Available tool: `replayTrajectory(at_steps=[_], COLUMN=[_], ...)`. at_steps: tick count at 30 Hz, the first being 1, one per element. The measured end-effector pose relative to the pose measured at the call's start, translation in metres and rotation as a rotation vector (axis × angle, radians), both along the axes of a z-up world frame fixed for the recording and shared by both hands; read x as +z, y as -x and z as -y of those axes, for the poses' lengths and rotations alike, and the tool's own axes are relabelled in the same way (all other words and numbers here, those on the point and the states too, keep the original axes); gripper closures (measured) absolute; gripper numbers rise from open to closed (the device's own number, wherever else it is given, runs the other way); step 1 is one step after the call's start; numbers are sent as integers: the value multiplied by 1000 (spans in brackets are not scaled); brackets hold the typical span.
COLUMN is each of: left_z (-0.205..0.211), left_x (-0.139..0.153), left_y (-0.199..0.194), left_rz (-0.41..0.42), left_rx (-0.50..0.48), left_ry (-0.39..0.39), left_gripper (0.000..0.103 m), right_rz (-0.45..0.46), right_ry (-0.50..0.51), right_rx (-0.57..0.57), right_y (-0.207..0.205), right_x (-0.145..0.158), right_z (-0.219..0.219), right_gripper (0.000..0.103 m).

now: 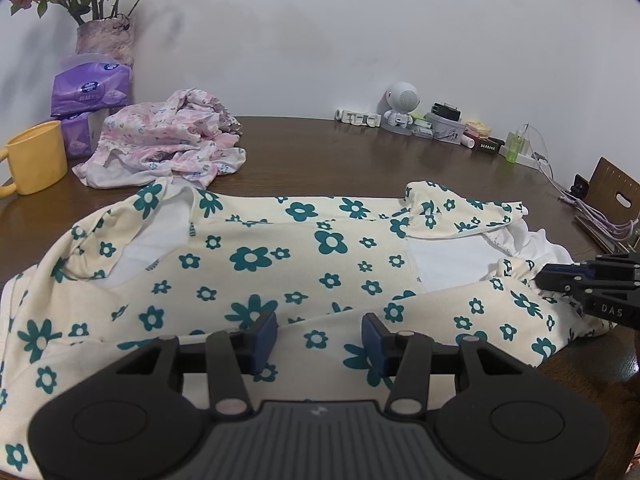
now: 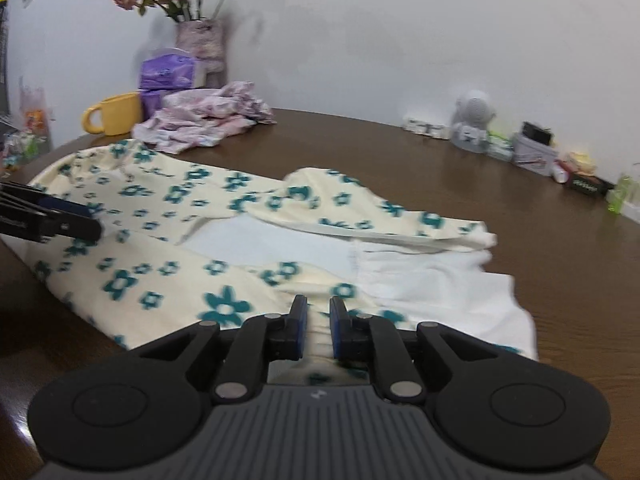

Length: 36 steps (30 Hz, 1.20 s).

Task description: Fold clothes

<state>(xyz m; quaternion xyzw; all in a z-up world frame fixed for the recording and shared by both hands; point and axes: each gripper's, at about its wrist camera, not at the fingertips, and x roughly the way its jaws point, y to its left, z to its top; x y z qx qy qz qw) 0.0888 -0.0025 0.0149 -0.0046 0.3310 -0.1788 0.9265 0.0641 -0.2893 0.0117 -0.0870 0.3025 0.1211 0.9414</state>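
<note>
While the floral garment (image 1: 256,264) lies spread across the desk (image 1: 360,152), its near hem hangs over the front edge. Left gripper (image 1: 319,334) hovers over that hem, jaws spread, nothing between them. Right gripper (image 2: 319,322) pinches a bunched fold of the garment near its white lining, jaws almost together. Pink clothes (image 1: 168,140) sit crumpled toward the back left corner, beside a yellow mug (image 1: 36,156).
</note>
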Motion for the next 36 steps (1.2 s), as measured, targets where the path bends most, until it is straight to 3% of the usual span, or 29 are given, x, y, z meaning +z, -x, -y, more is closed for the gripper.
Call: replayTrajectory(at_steps=[11,15,18,24,26,27,28,36], left_z=[14,35,54,85,89,90,91,86], left_x=[14,22,24,14,10,9,8,3], left_y=[1,3,2,1,0,-1,-1,0], left_rz=[7,22,13,-35,-49,-55,-59,-64], left_rx=[6,-75,-149,-227,-230,-230,-228,-211], left_ry=[-12,19,37,30,25,23,21,29], left_gripper=[54,51,51,51,51,51,51,52], right_rz=[46,65,30,-106,-138,-147,-150,-82], right_ry=[-11,-9,-24,-170,-207,-221,-229,-170], right_rx=[-87,-199,-253,-224,-202,-194,-193,-225], right_y=[12,18,16,-2,-6,-7,-8,-10], right_x=[16,31,31,20,18,18,18,24], right_z=[33,62,82,100,100,100,100,102], right_gripper=[91,72,65,63,74,90,99,100])
